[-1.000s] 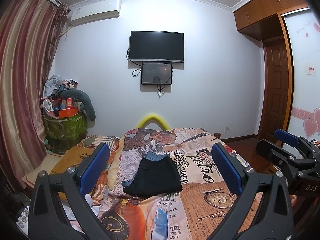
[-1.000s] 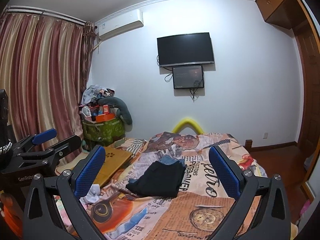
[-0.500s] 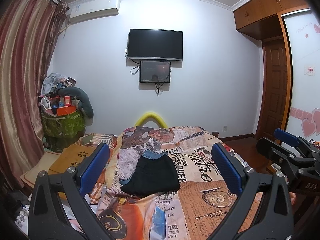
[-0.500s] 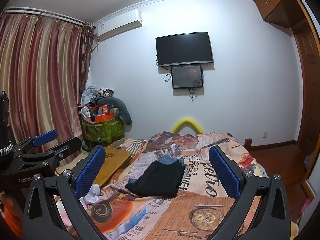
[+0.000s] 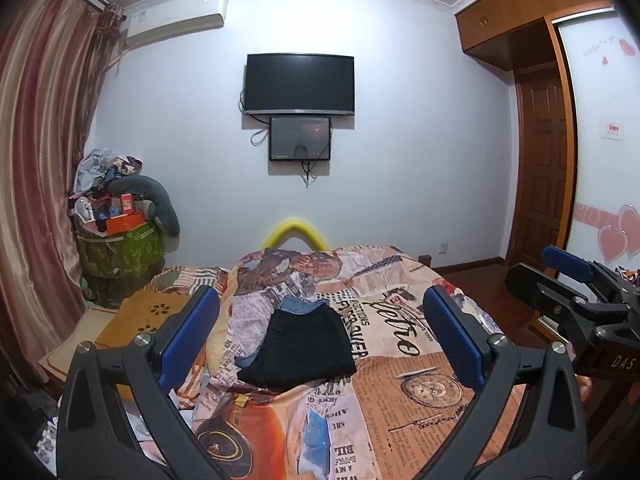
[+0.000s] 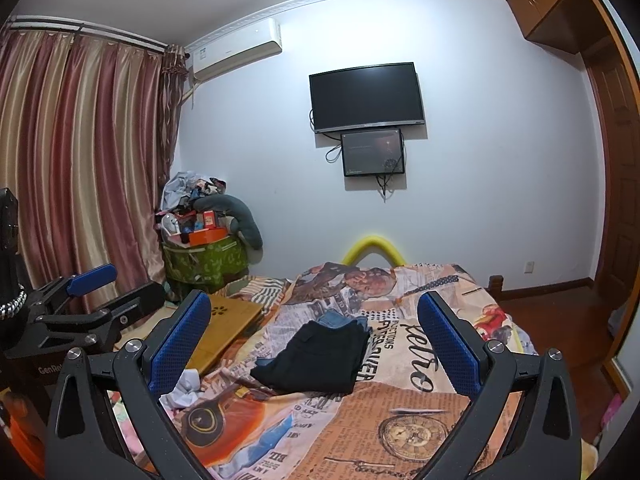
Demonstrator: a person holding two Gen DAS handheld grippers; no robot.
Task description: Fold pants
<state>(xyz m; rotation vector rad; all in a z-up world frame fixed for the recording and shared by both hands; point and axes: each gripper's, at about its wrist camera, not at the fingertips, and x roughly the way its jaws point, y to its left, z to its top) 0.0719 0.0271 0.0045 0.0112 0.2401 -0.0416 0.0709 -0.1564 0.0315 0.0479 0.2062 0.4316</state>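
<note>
A folded pair of black pants (image 5: 304, 348) lies in the middle of the bed (image 5: 420, 392), on top of a blue denim garment (image 5: 298, 305). The black pants also show in the right wrist view (image 6: 320, 354). My left gripper (image 5: 320, 344) is open and empty, held above the near part of the bed, well short of the pants. My right gripper (image 6: 316, 344) is open and empty too, at the same distance. The right gripper shows at the right edge of the left wrist view (image 5: 576, 292). The left gripper shows at the left edge of the right wrist view (image 6: 84, 300).
The bed has a newspaper-print cover. A wooden lap tray (image 6: 228, 328) lies on its left side, with crumpled white paper (image 6: 184, 390) near it. A green basket piled with clutter (image 5: 120, 248) stands by the curtain. A television (image 5: 300, 84) hangs on the far wall. A wooden door (image 5: 540, 168) is at the right.
Both grippers have tilted slightly, so the room sits a little higher in view. The pants have not moved and both grippers stay open.
</note>
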